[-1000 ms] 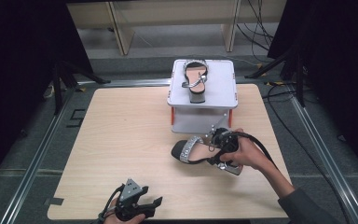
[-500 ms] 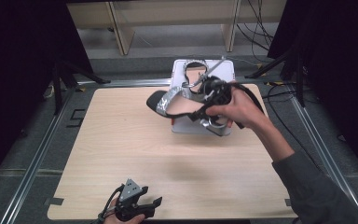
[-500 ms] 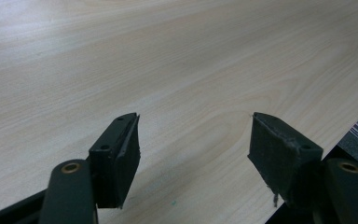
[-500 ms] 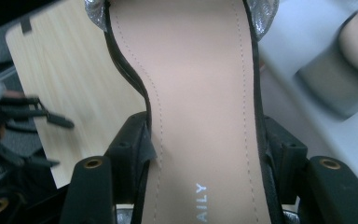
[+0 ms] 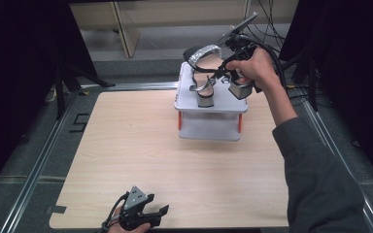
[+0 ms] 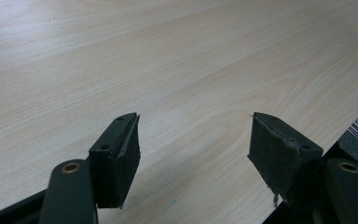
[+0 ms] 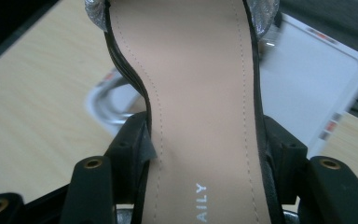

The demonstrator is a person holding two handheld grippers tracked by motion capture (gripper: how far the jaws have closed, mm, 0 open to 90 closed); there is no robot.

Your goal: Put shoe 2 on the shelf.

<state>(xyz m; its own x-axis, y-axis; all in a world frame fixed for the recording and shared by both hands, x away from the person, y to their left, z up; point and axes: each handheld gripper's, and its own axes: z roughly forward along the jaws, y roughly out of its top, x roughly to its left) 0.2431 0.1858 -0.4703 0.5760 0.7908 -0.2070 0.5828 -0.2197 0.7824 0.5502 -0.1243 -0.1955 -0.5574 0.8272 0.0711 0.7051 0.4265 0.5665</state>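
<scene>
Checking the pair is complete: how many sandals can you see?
2. One sandal lies on the white stand at the table's far edge. The other sandal is held above that stand in the right gripper.

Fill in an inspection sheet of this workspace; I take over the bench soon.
Surface: pale wooden table, bare apart from the stand.
Job's things: one sandal lies on the white stand; second sandal held above it.
Clutter: nothing seen.
Grippers: right gripper shut on the held sandal's sole; left gripper open, holding nothing, at the near table edge.
Cables: black cable trails from the right gripper.
Surroundings: dark curtains, shelving behind.
</scene>
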